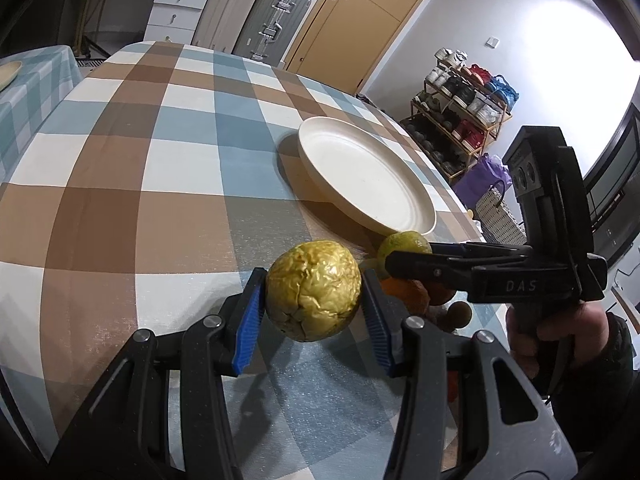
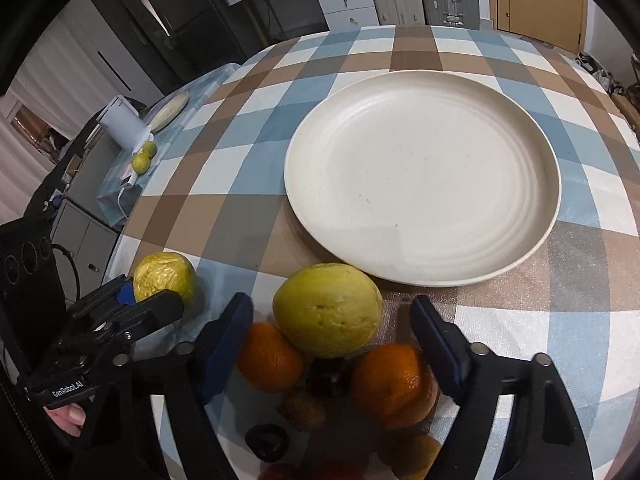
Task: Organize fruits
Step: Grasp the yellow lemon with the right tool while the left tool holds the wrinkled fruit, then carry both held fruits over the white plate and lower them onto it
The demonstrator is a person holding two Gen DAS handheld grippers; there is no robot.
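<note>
A: Two hand-held grippers in play. The left hand-held gripper (image 1: 314, 300) is clamped on a wrinkled yellow fruit (image 1: 313, 290), blue pads (image 1: 249, 320) pressing both its sides, carried just above the worktop (image 1: 160, 160), near-left of the plate (image 1: 416, 216).

B: And the right one?

A: The right hand-held gripper (image 2: 332, 344) has its jaws parted wide over the fruit pile at the near edge, just short of the plate. A pale green fruit (image 2: 327, 314) sits between the fingers at the far end and two oranges, one (image 2: 269, 356) on the left and one (image 2: 394, 384) on the right, lie nearer. The pads don't touch any of them as far as I can see. Nothing held.

B: How will the held fruit behave?

A: My guess is light, with a dry, crinkled skin and likely some give underneath. The grip is across its widest part, which looks right. Squeeze harder and the shell may dent.

B: The green one?

A: It looks bigger, smoother and probably heavier. I'd take it across the middle, clear of the oranges that touch it. The skin may be slippery, and its neighbours could roll once it lifts out.

B: Plate status?

A: No fruit on it yet.
</note>
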